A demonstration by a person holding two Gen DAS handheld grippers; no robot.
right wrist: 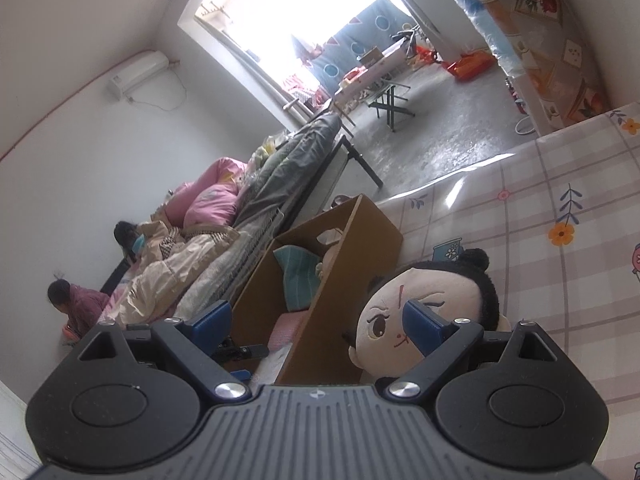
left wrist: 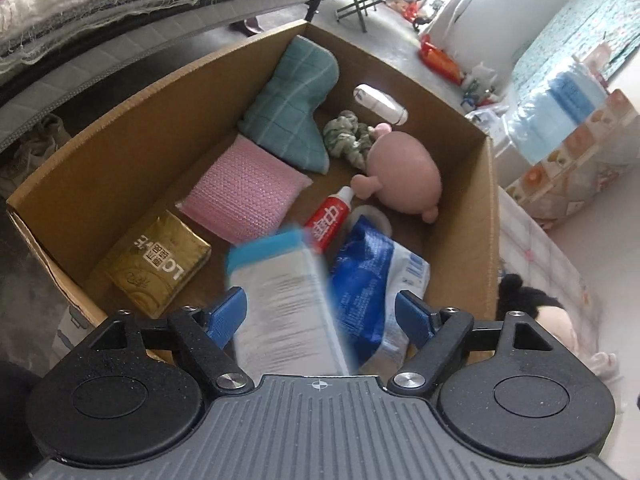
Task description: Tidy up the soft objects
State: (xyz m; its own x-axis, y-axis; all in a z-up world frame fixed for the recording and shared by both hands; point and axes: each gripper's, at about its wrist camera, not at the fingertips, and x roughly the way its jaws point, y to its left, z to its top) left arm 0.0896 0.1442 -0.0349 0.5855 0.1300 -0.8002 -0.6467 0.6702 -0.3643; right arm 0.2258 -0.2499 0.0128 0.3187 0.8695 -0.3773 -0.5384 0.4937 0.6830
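Plain brown corrugated cardboard box [left wrist: 132, 128], matt and a bit rough at the cut edges. Inside, the teal checked towel [left wrist: 292, 100] is soft terry cloth, the pink sponge [left wrist: 244, 192] has a bumpy, faintly sparkly mesh skin, and the gold tissue pack [left wrist: 160, 260] is shiny crinkled film. The red toothpaste tube [left wrist: 329, 220] and blue-white pouch [left wrist: 372, 280] look like glossy plastic. The pink plush toy [left wrist: 404, 176] is smooth and matt (velvety, maybe). The plush doll [right wrist: 420, 312] has a cloth face with stitched features and fuzzy black hair, lying on a glossy printed tablecloth [right wrist: 560, 184]. The gripper fingers [left wrist: 228, 312] are matt blue plastic.
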